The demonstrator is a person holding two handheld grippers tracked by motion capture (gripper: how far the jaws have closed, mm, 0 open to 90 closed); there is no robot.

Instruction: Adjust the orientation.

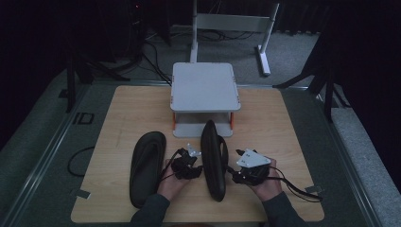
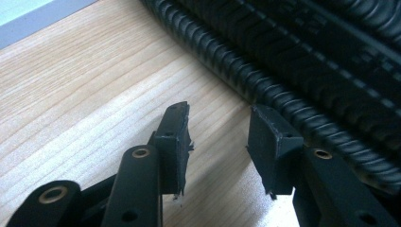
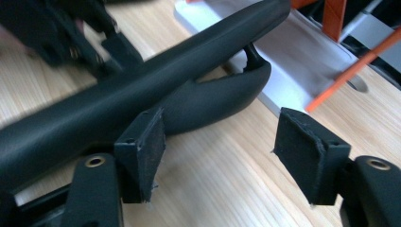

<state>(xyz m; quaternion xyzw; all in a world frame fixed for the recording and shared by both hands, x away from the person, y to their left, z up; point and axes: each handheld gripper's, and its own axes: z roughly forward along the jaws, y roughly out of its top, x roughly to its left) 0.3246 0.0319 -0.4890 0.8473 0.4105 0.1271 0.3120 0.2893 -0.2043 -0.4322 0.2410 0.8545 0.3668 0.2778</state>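
Observation:
Two black flip-flops are on the wooden table. One flip-flop lies flat at the left. The other flip-flop stands on its edge in the middle, its toe by the stand. My left gripper is on its left side, open, facing the ribbed sole, with bare wood between the jaws. My right gripper is on its right side, open, its left jaw close to the strap. Nothing is held. The left gripper shows blurred beyond the flip-flop.
A grey two-tier stand with orange posts stands at the back centre of the table; its lower shelf lies just beyond the upright flip-flop's toe. Cables run on the floor at the left. A white frame stands behind the table.

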